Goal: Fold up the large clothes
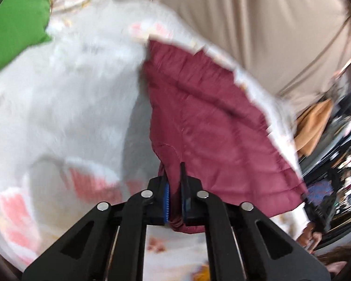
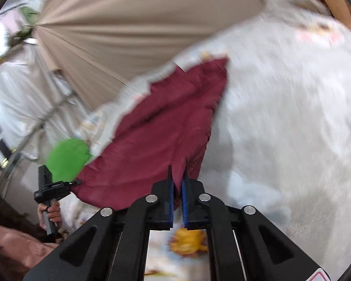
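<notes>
both grippers pinching the maroon garment over the bed

left gripper (image 1: 174, 194) has its jaws squeezed together on a bunched edge of the maroon garment (image 1: 213, 126). you can see the fabric wedged right between the blue pad and the black finger, with a little wad of it poking out underneath. right gripper (image 2: 177, 187) is the same deal: jaws closed tight on a fold of the same garment (image 2: 152, 140), cloth caught between the two blue pads.

the garment itself is a shiny, quilted-looking piece, stretched between the two grippers and hanging above a white fuzzy blanket (image 1: 65, 98). that blanket has blurry pink and yellow prints on it and covers most of the surface below. in the right wrist view the maroon cloth runs from the right gripper out to the left, where the other gripper (image 2: 74, 182) bites its far corner, held by a hand (image 2: 51, 213). in the left wrist view it's mirrored, with the right-hand tool (image 1: 304, 196) at the far lower right corner of the cloth.

there's a green pillow (image 1: 16, 21) at the upper left in the left wrist view, touching the blanket's edge. a beige curtain (image 2: 140, 23) fills the background. everything's pretty motion-blurred, so finer details on the garment are a no-go.
</notes>
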The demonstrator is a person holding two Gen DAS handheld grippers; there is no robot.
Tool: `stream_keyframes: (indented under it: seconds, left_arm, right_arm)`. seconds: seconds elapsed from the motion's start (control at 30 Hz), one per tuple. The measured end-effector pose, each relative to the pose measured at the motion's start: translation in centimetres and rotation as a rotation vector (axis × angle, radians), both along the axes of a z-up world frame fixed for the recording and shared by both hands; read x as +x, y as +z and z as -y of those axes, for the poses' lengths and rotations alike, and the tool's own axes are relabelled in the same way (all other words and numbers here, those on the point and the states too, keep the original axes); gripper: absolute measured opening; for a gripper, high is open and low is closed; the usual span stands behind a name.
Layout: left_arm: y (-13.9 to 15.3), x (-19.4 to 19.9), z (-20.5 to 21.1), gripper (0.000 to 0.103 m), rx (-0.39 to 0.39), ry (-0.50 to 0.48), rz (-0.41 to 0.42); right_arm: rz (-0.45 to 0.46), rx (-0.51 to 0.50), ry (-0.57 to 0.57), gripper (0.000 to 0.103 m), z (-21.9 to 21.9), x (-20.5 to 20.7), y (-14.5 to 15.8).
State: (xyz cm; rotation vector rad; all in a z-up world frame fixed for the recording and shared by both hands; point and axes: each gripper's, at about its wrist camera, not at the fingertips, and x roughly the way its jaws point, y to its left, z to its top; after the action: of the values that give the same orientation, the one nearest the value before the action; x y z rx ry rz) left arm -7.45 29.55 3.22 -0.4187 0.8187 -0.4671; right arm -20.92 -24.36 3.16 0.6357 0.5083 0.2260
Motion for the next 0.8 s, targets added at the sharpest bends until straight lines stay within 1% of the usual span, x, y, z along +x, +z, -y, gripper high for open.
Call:
stream_keyframes:
  seconds: [0.03, 0.1, 0.17, 0.23, 0.33, 0.37, 0.43, 0.5, 0.57, 0.6, 0.63, 0.7, 0.77, 0.8]
  left_arm:
    - [1.2, -0.7, -0.4, 0.004, -0.028, -0.002, 0.041]
    - [3.4, -1.7, -0.9, 0.004, -0.054, -0.007, 0.105]
    - [5.2, -2.6, -1.0, 0.004, -0.045, -0.005, 0.158]
    - [6.5, -2.9, -0.8, 0.004, -0.058, -0.01, 0.182]
    - [8.9, -3.4, -1.2, 0.004, -0.111, -0.023, 0.236]
    - [10.0, -3.3, -1.0, 0.004, -0.108, -0.021, 0.272]
    - [11.6, -2.3, -0.2, 0.004, -0.082, -0.009, 0.314]
    - [13.0, 0.1, 0.8, 0.004, -0.052, 0.001, 0.341]
    - [13.9, 3.0, 1.9, 0.004, -0.022, 0.005, 0.349]
    - [14.2, 5.7, 2.9, 0.004, -0.01, 0.013, 0.335]
    - [14.2, 8.0, 3.8, 0.004, 0.003, 0.008, 0.316]
    - [13.6, 12.2, 5.6, 0.005, 0.05, 0.027, 0.281]
    - [12.2, 16.5, 7.9, 0.005, 0.133, 0.053, 0.243]
    - [10.9, 19.2, 9.4, 0.005, 0.184, 0.076, 0.21]
  right_arm:
    - [0.032, -0.002, 0.0, 0.003, 0.0, -0.4, 0.9]
    - [0.125, -0.034, -0.003, 0.003, -0.2, -2.0, 3.6]
    - [0.174, -0.056, -0.008, 0.003, -0.3, -2.9, 5.3]
    - [0.219, -0.064, -0.008, 0.003, -0.3, -3.6, 6.6]
    - [0.309, -0.07, -0.01, 0.003, -0.5, -4.3, 9.0]
    - [0.35, -0.08, -0.017, 0.003, -0.6, -4.2, 10.2]
    - [0.389, -0.086, -0.028, 0.003, -0.3, -3.5, 11.8]
    - [0.421, -0.112, -0.041, 0.003, 0.3, -1.4, 13.5]
    - [0.416, -0.121, -0.064, 0.003, 1.3, 1.6, 14.4]
    - [0.402, -0.103, -0.067, 0.003, 2.3, 4.2, 14.7]
    - [0.387, -0.093, -0.073, 0.003, 2.9, 5.9, 14.7]
    - [0.311, -0.065, -0.093, 0.003, 5.1, 11.8, 14.0]
    - [0.216, -0.038, -0.129, 0.003, 7.0, 17.3, 12.2]
    - [0.163, -0.014, -0.146, 0.003, 7.9, 20.1, 10.9]
